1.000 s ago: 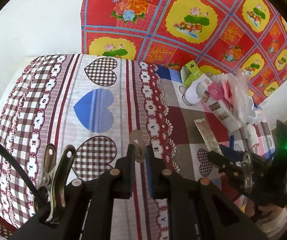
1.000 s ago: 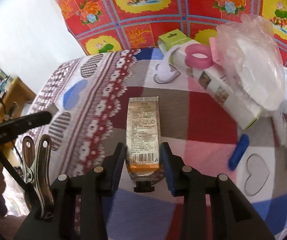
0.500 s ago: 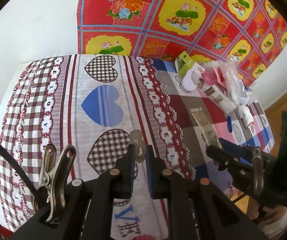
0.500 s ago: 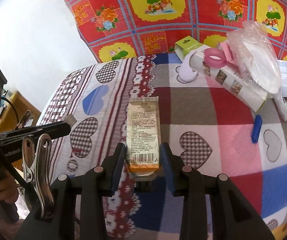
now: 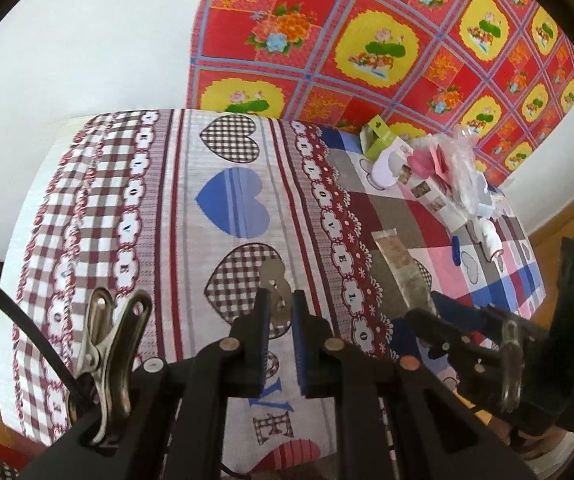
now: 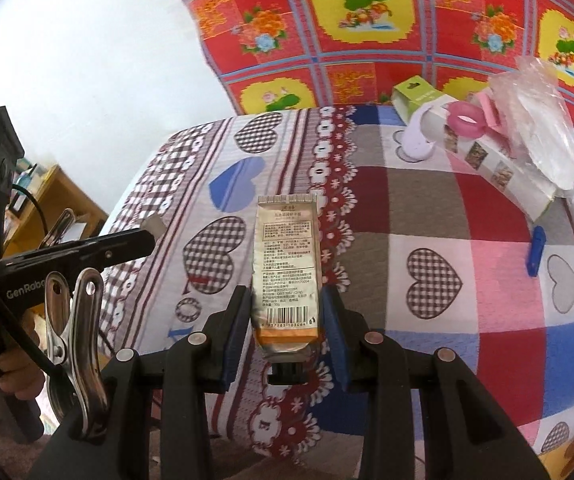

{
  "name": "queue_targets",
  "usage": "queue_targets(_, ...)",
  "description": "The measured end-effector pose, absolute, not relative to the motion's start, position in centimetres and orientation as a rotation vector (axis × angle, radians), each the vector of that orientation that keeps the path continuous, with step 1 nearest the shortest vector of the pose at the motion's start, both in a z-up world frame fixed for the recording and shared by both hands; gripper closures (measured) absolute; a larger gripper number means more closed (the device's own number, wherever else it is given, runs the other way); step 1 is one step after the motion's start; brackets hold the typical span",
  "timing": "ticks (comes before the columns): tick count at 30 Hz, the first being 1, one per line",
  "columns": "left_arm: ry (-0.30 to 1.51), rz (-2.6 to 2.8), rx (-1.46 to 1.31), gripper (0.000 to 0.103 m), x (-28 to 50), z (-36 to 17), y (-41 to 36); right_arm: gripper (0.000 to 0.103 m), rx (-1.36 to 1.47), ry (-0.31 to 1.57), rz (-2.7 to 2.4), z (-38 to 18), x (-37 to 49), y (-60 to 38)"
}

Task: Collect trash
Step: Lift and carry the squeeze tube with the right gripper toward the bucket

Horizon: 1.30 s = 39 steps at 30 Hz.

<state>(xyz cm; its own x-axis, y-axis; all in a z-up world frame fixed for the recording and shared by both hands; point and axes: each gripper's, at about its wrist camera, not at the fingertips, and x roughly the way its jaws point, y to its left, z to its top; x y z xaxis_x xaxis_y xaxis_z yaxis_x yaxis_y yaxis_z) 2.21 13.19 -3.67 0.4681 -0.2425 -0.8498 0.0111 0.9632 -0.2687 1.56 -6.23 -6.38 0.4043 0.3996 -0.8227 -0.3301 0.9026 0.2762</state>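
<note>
Gold foil tube is clamped in my right gripper; my left gripper pinches a small metallic scrap. Both have lifted clear of the heart-print cloth since a second ago, so two pieces are collected. Remaining litter lies by the red floral wall covering.

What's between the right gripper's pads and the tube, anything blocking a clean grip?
Nothing visible. The right gripper is shut on the gold tube, pads pressing its lower end directly from both sides, cap end toward the camera. The tube is lifted off the patterned bedspread. No bin or bag for it is in view.
</note>
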Motion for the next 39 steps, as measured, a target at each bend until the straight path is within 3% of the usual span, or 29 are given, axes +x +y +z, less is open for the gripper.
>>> queue_targets(17,0.987,0.096,-0.352,0.092,-3.3,-2.0,20.1,0.066,-0.008,1.041,0.680,-5.3,0.8,-0.1)
queue_targets(39,1.013,0.362,-0.464,0.092,-9.3,-6.3,40.4,0.066,-0.096,1.013,0.877,-4.4,-1.3,18.0)
